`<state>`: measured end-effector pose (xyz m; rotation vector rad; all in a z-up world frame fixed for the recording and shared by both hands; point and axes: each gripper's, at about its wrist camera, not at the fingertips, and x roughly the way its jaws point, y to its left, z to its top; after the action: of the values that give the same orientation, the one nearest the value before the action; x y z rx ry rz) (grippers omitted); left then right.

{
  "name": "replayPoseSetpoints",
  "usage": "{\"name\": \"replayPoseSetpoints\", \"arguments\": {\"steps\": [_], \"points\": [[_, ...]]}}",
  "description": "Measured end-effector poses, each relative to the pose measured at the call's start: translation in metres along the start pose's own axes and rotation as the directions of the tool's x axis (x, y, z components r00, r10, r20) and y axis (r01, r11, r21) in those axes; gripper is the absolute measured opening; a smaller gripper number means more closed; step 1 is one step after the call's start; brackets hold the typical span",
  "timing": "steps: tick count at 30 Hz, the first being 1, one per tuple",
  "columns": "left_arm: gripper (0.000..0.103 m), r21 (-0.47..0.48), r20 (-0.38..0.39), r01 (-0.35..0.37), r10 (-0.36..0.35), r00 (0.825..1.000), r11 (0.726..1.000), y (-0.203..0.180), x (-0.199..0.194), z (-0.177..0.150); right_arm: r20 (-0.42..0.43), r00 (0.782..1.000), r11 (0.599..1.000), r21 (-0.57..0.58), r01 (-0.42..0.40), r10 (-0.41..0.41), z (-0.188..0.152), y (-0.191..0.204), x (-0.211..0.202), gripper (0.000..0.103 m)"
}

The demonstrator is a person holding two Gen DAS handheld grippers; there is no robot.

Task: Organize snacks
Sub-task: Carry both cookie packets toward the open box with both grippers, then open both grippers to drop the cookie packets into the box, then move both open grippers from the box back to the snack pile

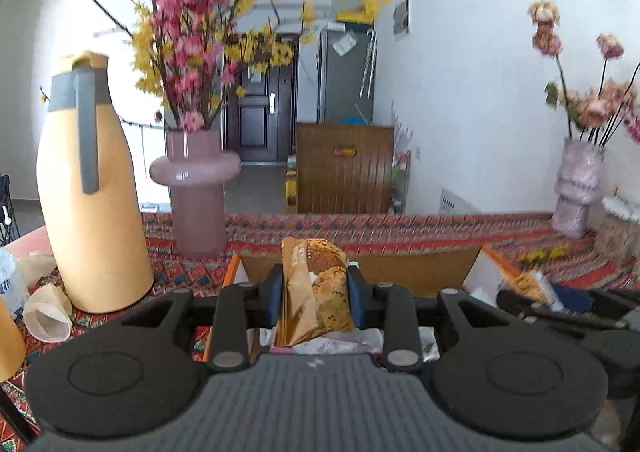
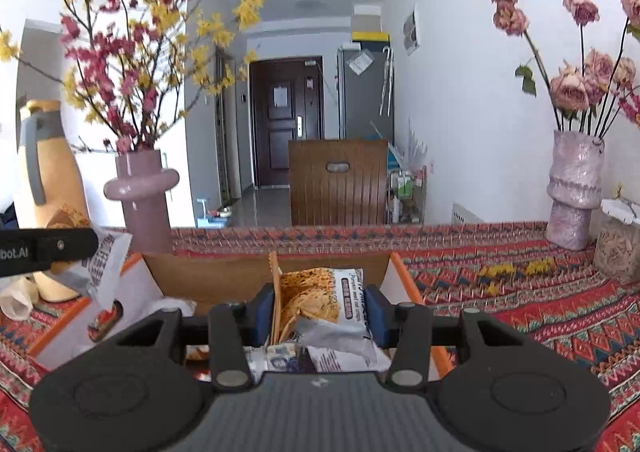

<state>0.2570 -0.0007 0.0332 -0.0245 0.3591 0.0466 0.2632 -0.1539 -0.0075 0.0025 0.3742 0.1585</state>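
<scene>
My left gripper [image 1: 316,286] is shut on a brown and orange snack packet [image 1: 320,292], held upright over an open box with orange edges [image 1: 232,272]. My right gripper [image 2: 320,306] is shut on a white and orange crisp packet [image 2: 340,304] above the same box [image 2: 408,280]. More wrapped snacks lie in the box under both grippers. In the right wrist view the left gripper's finger [image 2: 48,248] shows at the left edge with its packet [image 2: 104,264] hanging below. In the left wrist view the right gripper's dark fingers [image 1: 560,302] appear at the right, blurred.
On the patterned tablecloth [image 2: 520,292] stand a yellow jug with a grey handle [image 1: 88,192], a pink vase of flowering branches [image 1: 196,188] and a pale vase of roses [image 2: 572,192]. Paper cups [image 1: 48,316] lie at the left. A jar [image 2: 616,252] stands far right.
</scene>
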Motion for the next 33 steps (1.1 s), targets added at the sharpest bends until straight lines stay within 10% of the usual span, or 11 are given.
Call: {"name": "replayPoseSetpoints", "arguments": {"steps": [8, 13, 15, 33], "points": [[0.038, -0.019, -0.024, 0.002, -0.002, 1.0, 1.0, 0.006, 0.011, -0.01, -0.05, 0.999, 1.0, -0.018, 0.015, -0.016, -0.012, 0.003, 0.015, 0.048], [0.102, -0.058, 0.013, -0.024, 0.024, 1.0, 0.998, 0.013, 0.005, -0.011, -0.048, 0.999, 1.0, -0.004, 0.018, -0.018, -0.014, 0.001, 0.014, 0.077], [0.103, -0.081, 0.031, -0.031, 0.034, 0.999, 0.996, 0.016, 0.001, -0.01, -0.044, 0.999, 1.0, 0.008, 0.017, -0.017, -0.014, -0.001, 0.012, 0.102], [0.103, -0.073, 0.013, -0.055, 0.056, 0.998, 0.996, 0.014, -0.003, -0.007, -0.032, 0.999, 1.0, 0.022, 0.022, -0.022, -0.015, -0.003, 0.007, 0.103]]}}
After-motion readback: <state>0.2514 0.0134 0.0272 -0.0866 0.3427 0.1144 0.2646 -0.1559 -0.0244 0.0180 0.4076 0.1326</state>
